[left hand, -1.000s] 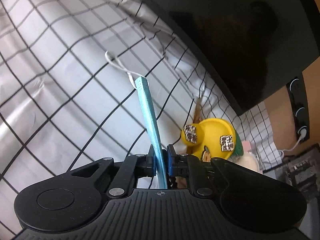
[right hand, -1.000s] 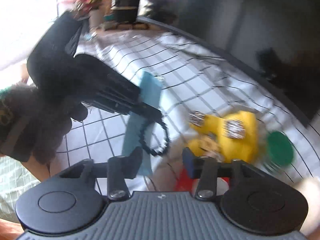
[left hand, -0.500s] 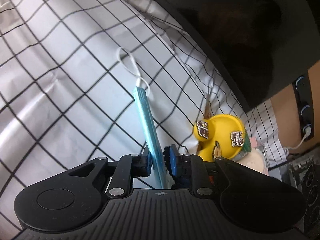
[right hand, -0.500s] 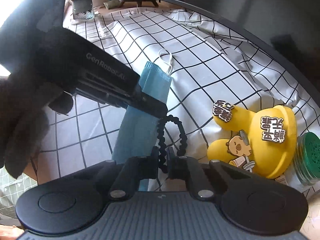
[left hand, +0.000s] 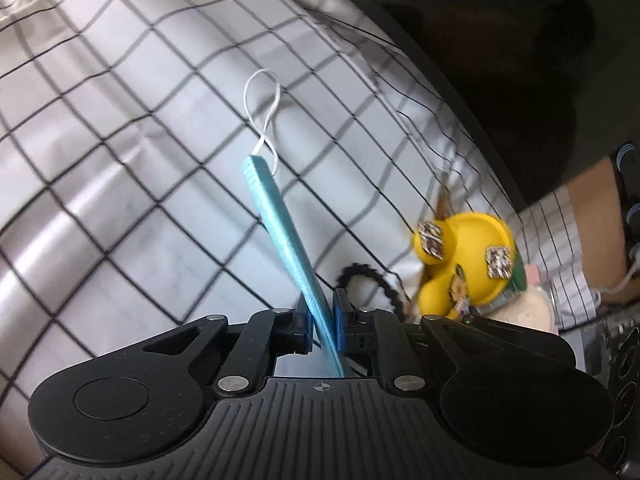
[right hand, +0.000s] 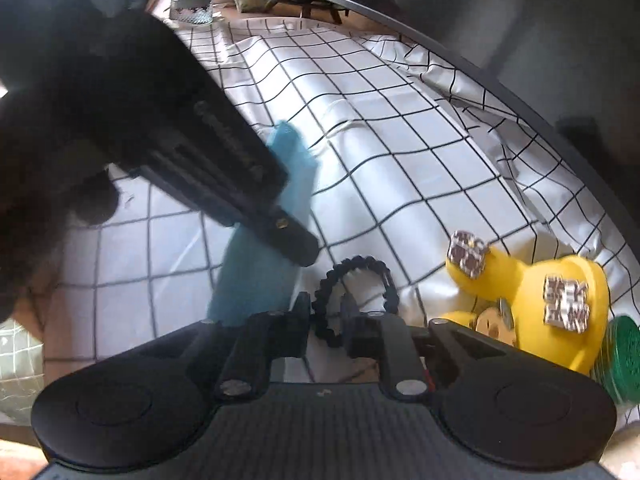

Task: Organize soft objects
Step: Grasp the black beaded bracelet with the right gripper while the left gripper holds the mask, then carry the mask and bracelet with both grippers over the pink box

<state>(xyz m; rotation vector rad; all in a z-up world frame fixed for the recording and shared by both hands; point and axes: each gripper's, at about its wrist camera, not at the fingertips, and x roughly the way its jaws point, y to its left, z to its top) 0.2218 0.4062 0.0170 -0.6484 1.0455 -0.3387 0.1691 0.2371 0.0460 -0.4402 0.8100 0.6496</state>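
My left gripper [left hand: 321,318] is clamped on a blue face mask [left hand: 280,236], seen edge-on in the left wrist cam: it runs from between the blue pads [left hand: 340,312] up toward 11 o'clock, w/ its white ear loop [left hand: 262,108] curling off the far end. Under it lies a white cloth w/ a black grid [left hand: 120,140], wrinkled in spots. At approx 3 o'clock from the pads sits a yellow plush toy [left hand: 468,264] w/ patterned patches, blurry, and a black coil hair tie [left hand: 368,276] lies betw. toy and mask, just beside the right pad. A green lid [left hand: 516,268] peeks out behind the toy at its 3 o'clock side; whether they touch, can't tell. In the right wrist cam, my right gripper [right hand: 327,316] has its jaws a little apart around the near part of the hair tie [right hand: 360,280]; the fingers [right hand: 300,320] don't look pressed on it, so it isn't gripped. The tie lies on the cloth [right hand: 400,152], its loop reaching toward 12 o'clock. The left gripper [right hand: 296,240] comes in from 10 o'clock, w/ the mask [right hand: 260,272] hanging blurred below it, its lower edge near my left finger. The toy [right hand: 560,308] is at 3 o'clock, on the cloth, the green lid [right hand: 620,360] at its far right. A dark panel [right hand: 540,40] borders the cloth at approx 1 o'clock.
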